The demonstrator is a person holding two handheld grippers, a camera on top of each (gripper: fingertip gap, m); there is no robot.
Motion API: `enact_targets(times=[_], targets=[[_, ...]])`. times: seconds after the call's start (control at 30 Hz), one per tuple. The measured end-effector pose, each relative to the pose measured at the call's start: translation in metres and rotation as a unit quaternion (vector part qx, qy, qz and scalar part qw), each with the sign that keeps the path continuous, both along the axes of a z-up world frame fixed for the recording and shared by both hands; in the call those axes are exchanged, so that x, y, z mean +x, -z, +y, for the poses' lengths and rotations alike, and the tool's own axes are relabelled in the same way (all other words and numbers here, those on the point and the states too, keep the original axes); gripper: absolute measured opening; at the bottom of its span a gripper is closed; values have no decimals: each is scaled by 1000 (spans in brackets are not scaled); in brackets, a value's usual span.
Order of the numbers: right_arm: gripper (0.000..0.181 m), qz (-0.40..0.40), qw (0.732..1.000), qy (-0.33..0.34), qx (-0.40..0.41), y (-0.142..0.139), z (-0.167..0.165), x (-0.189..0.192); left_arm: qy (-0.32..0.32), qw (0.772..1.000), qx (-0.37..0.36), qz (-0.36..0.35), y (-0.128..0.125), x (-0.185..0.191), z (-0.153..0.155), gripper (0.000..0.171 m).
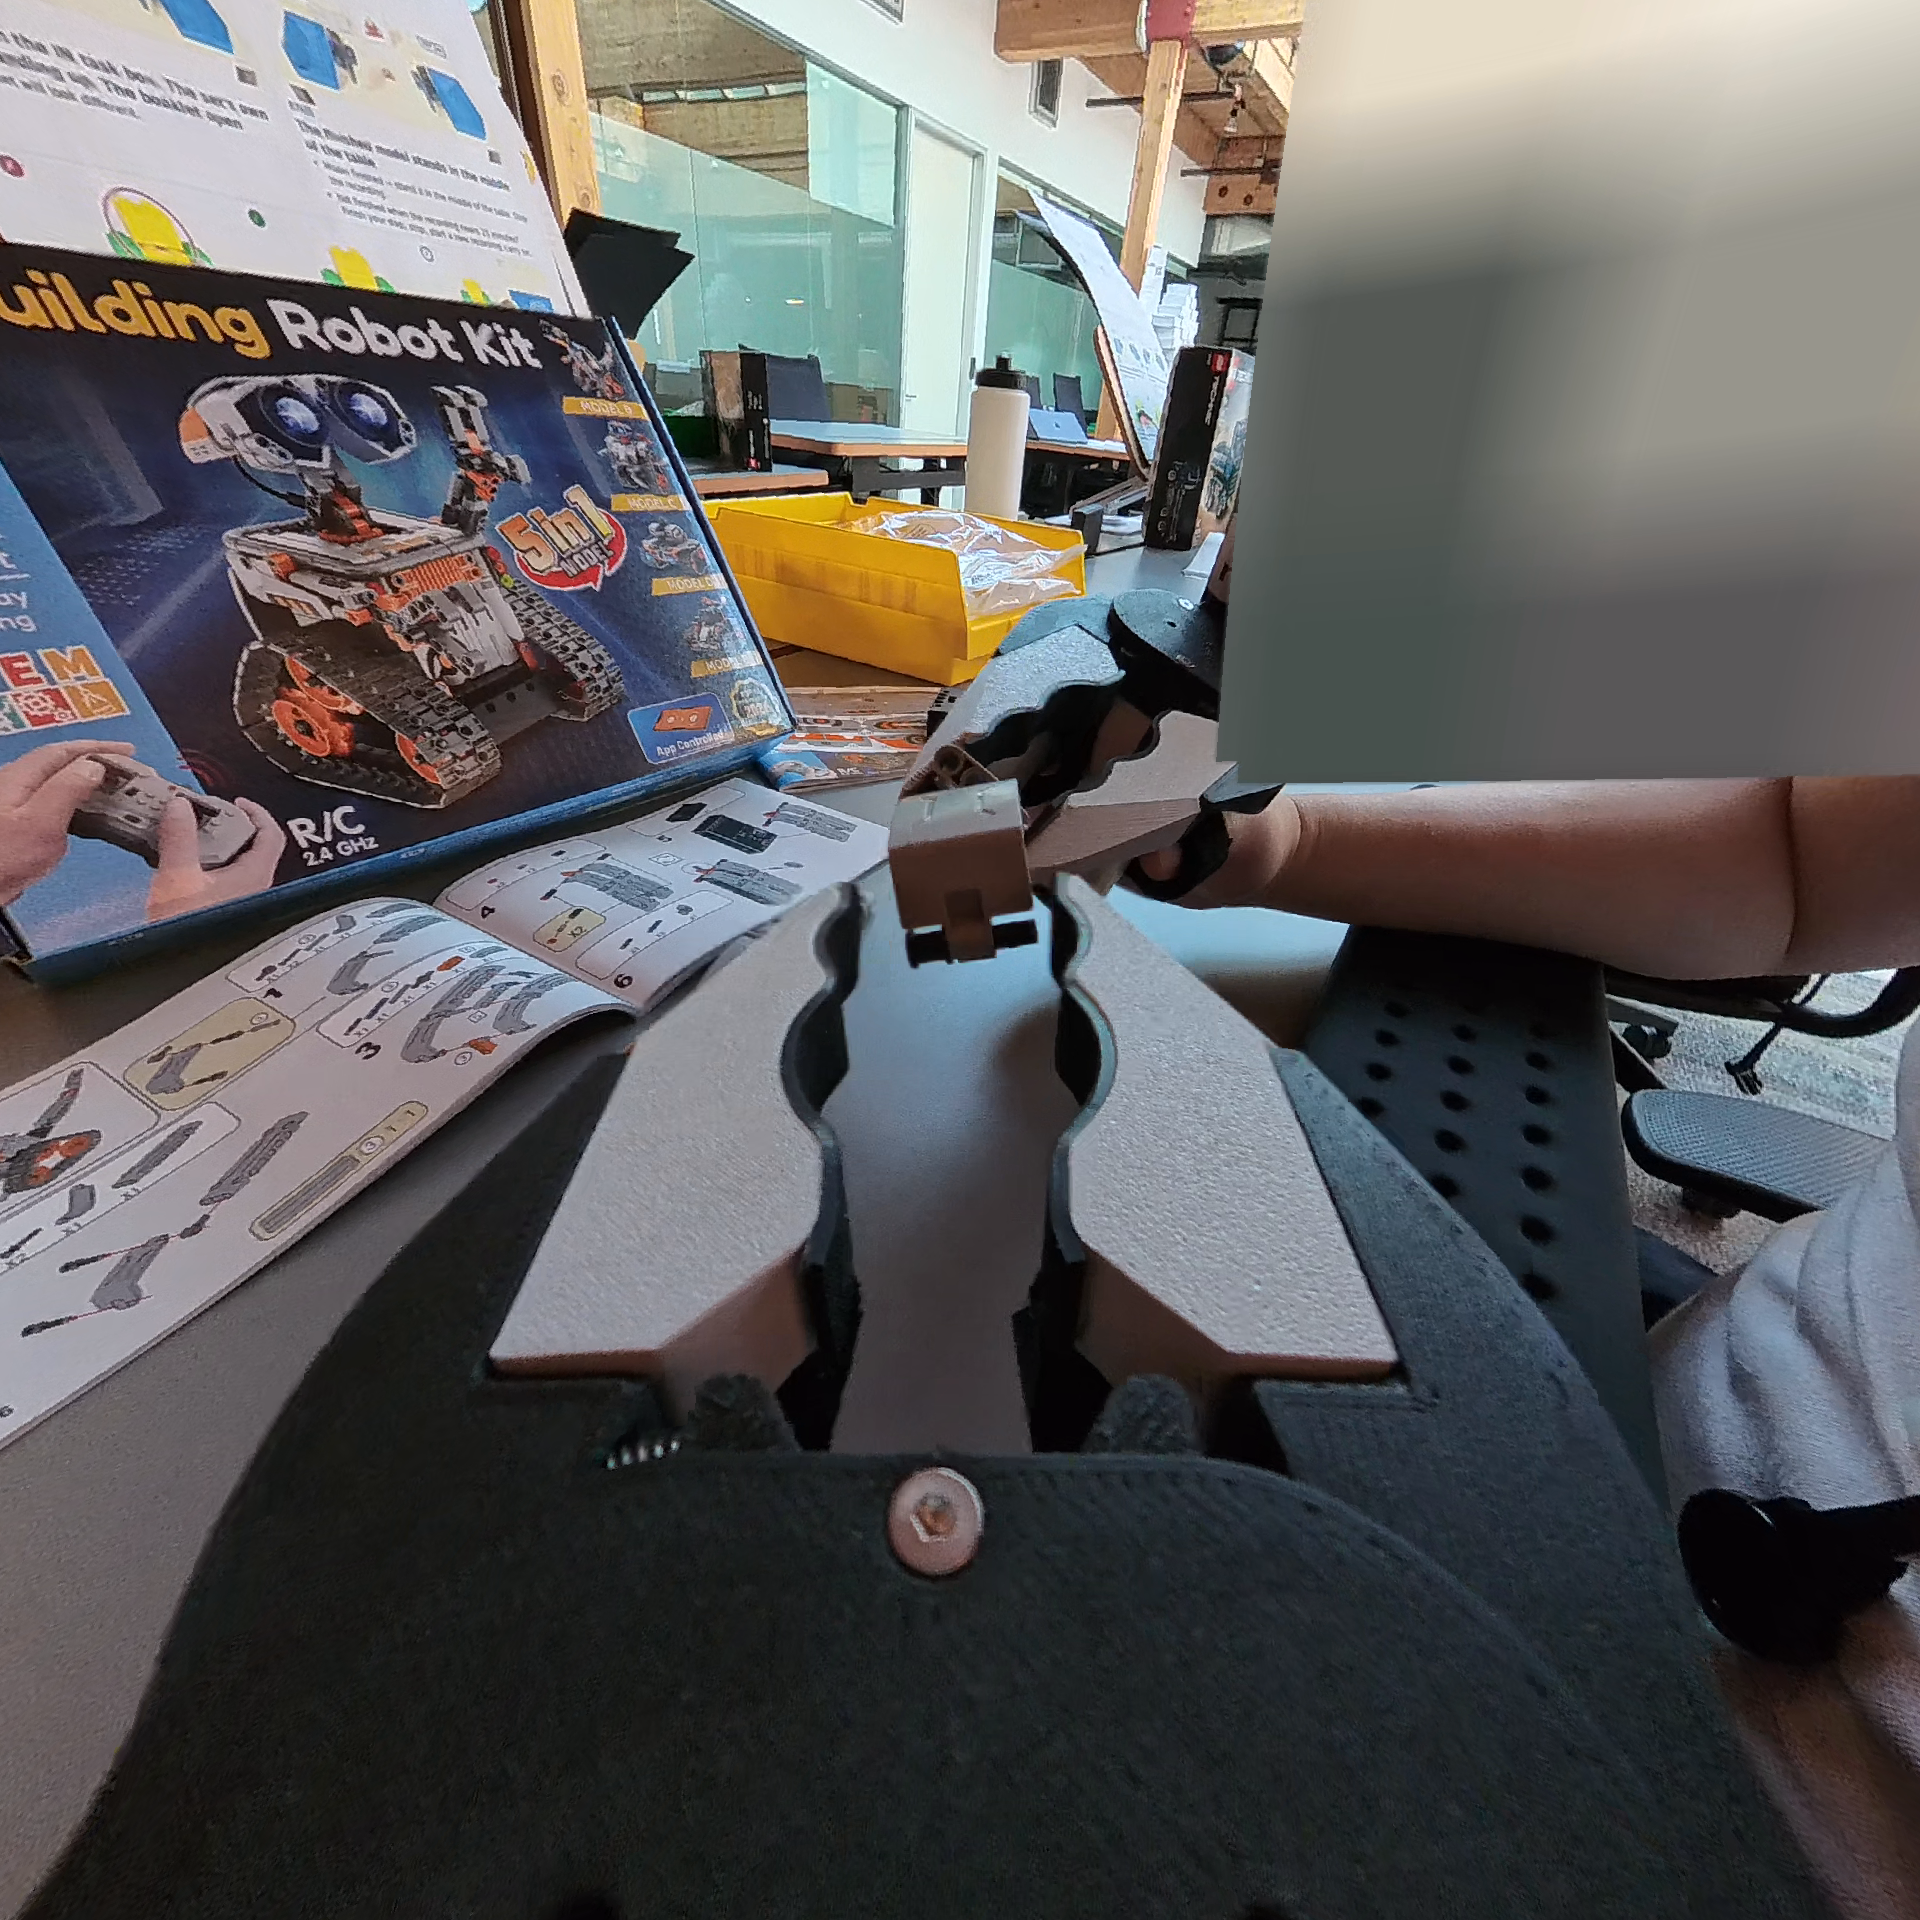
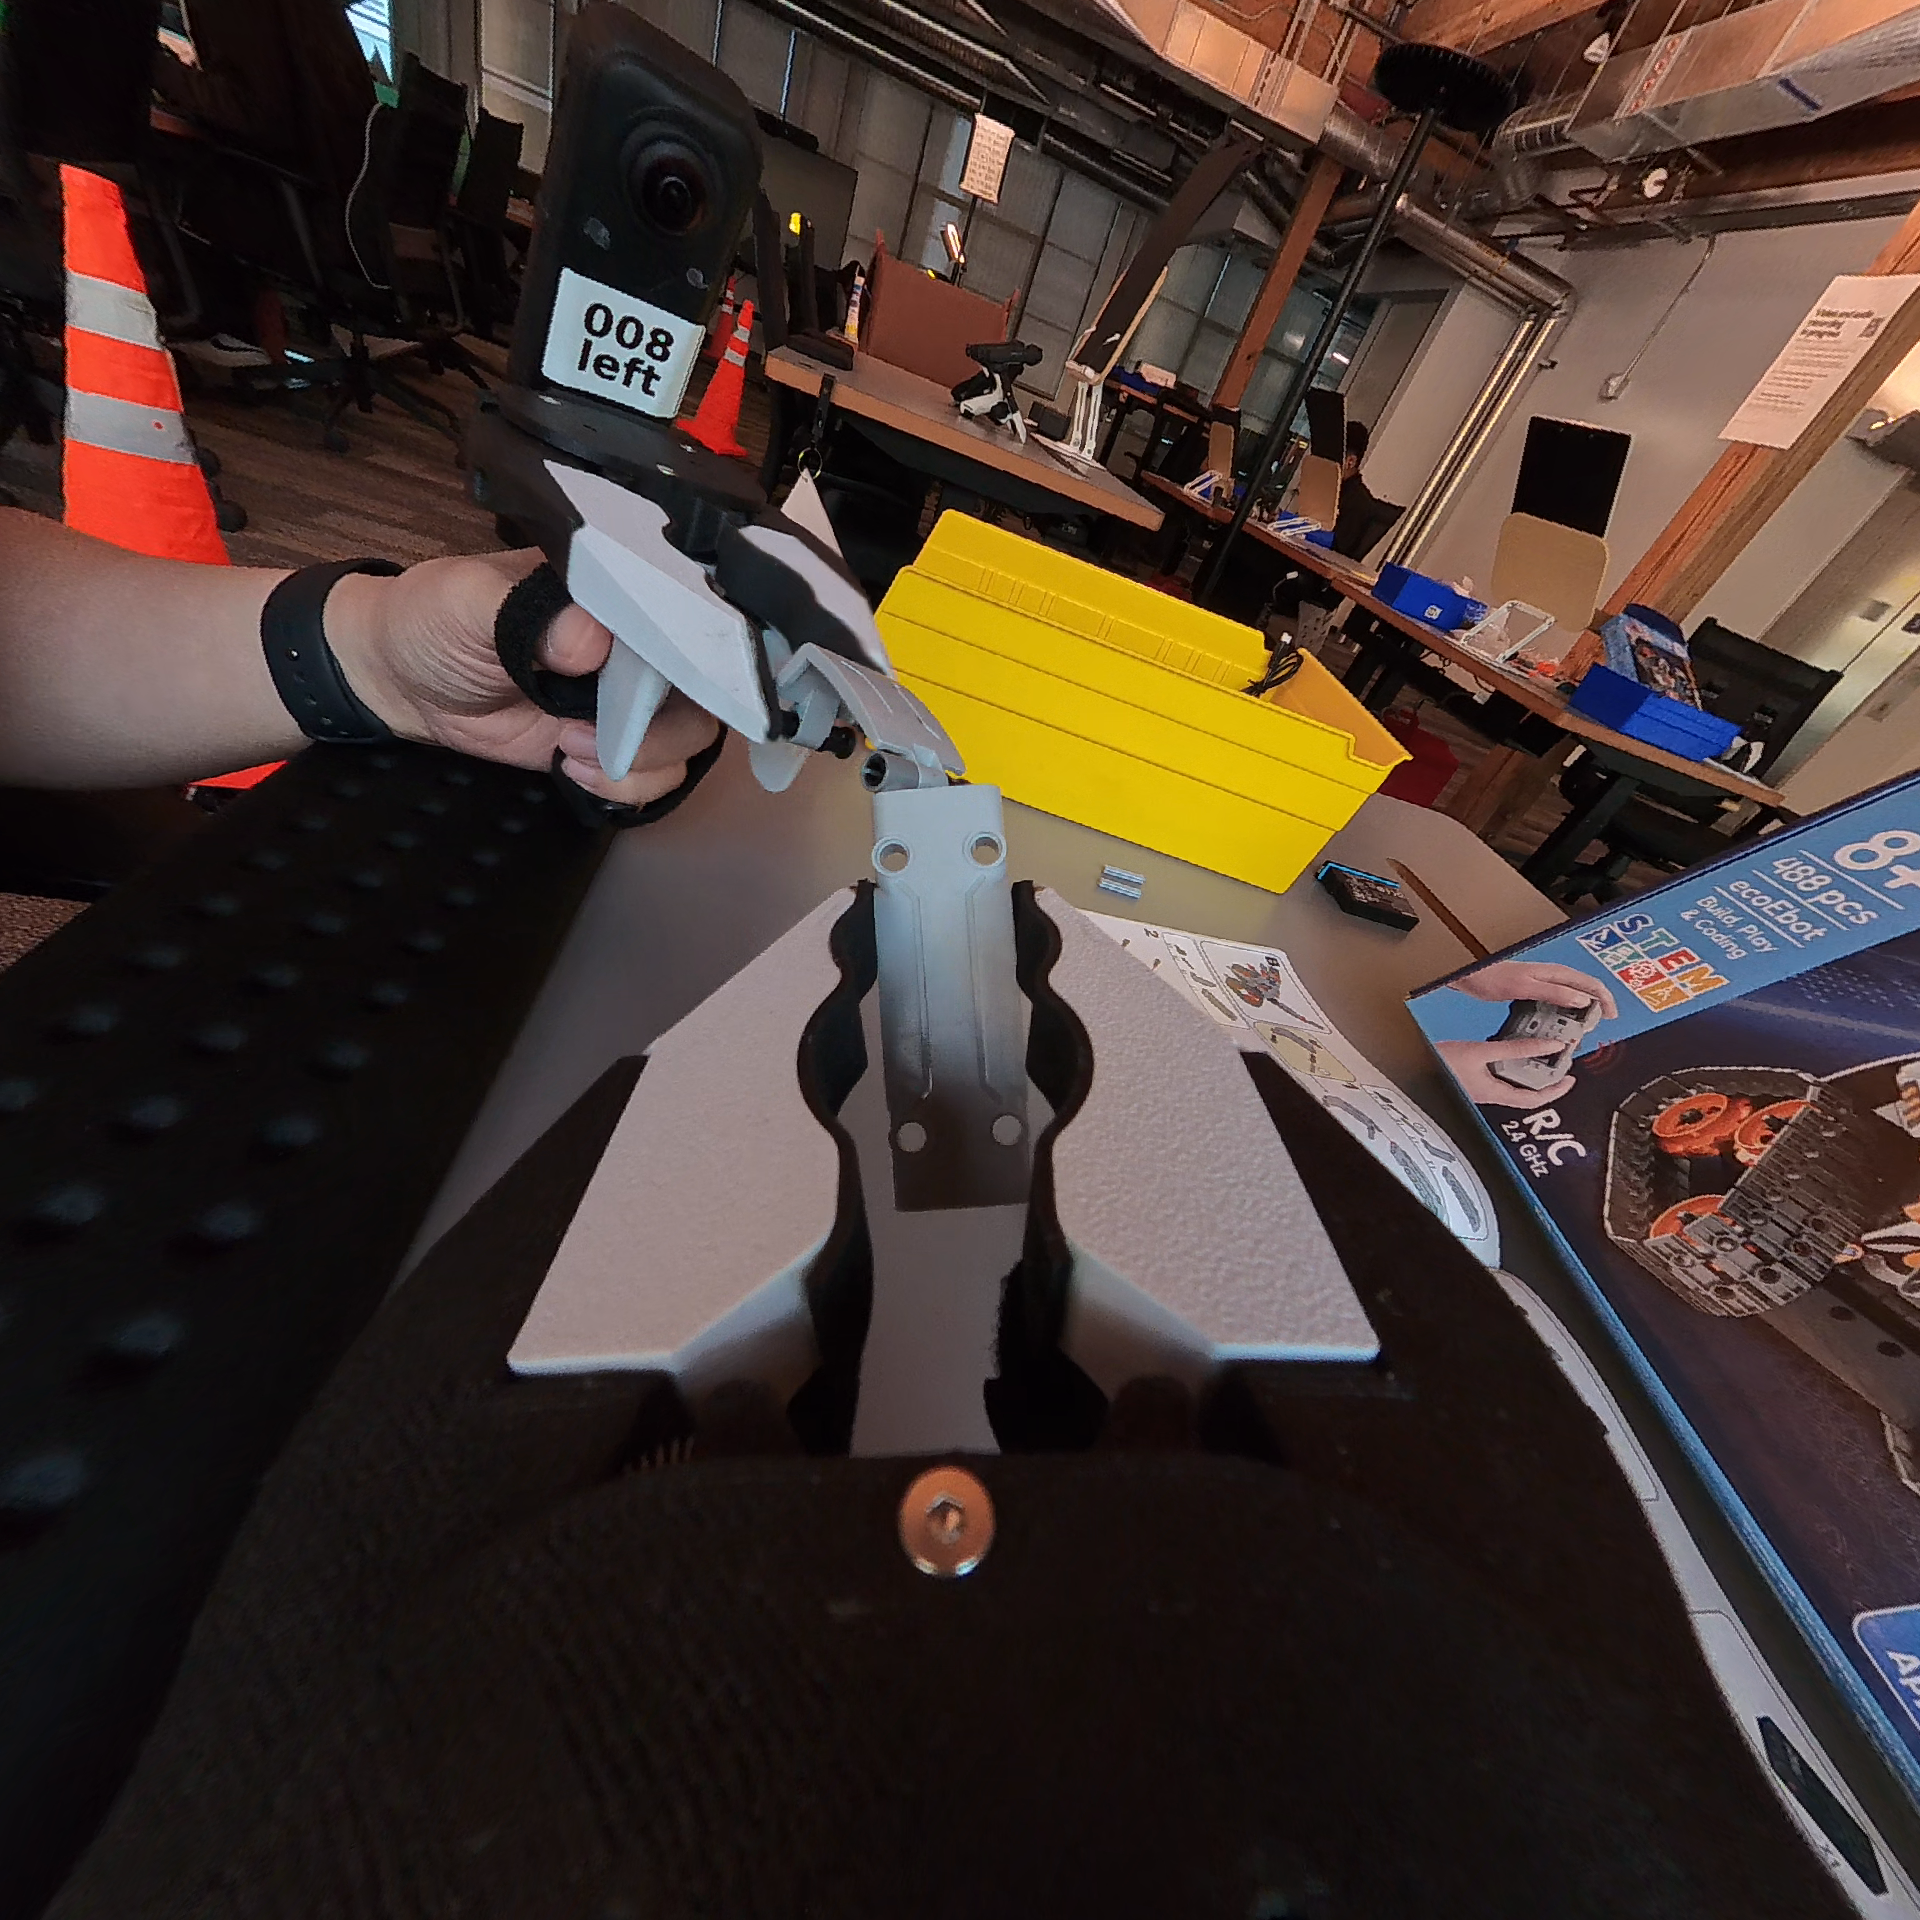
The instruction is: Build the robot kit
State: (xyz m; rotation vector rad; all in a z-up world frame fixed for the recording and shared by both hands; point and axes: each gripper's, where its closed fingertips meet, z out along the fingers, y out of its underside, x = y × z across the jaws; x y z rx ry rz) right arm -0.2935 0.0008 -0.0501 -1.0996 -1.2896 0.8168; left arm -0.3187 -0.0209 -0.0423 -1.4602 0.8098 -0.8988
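My right gripper [image 2: 943,894] is shut on a flat grey panel [image 2: 951,997] with round holes and holds it above the table. A small hinge piece [image 2: 906,771] at the panel's far end joins a ridged grey part [image 2: 873,707] that carries a black pin [image 2: 834,740]. That end sits between the tips of my left gripper [image 2: 784,743]. In the left wrist view my left gripper [image 1: 956,899] is open. The grey piece with the pin [image 1: 961,873] hangs between its fingertips with a gap on each side. The right gripper [image 1: 977,800] holds it from behind.
A blue robot kit box [image 1: 343,582] leans at the left, with an open instruction booklet [image 1: 343,1039] in front of it. A yellow bin [image 2: 1122,707] stands behind. Small grey parts [image 2: 1120,881] and a black module [image 2: 1366,894] lie on the table. A black perforated chair back [image 1: 1475,1091] is close by. Left tips to right tips: about 4 centimetres.
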Motion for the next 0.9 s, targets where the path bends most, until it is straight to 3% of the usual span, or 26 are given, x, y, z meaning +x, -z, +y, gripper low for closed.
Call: enact_targets(times=[0.07, 0.13, 0.37, 0.47, 0.63, 0.8, 0.9], targets=[[26, -2, 1000, 2, 1, -1, 0, 0, -2, 1000, -6, -14, -5, 0, 3, 57], [26, -9, 1000, 7, 9, 0, 0, -1, 9, 1000, -19, -8, -5, 3, 5, 61], [26, -68, 995, 14, 65, 11, -8, -3, 41, 994, -55, 81, 20, 21, 3, 25], [25, -96, 992, 13, 77, 18, -8, 0, 36, 993, -47, 102, 28, 25, 1, 23], [25, -87, 993, -74, -26, 18, -30, 3, 61, 987, -15, 148, 34, 27, -14, 22], [25, -119, 957, -167, -204, 32, -51, 5, 78, 971, 30, 224, 46, 27, -26, 22], [25, -139, 946, -178, -233, 41, -55, 5, 81, 964, 36, 252, 53, 26, -28, 22]])
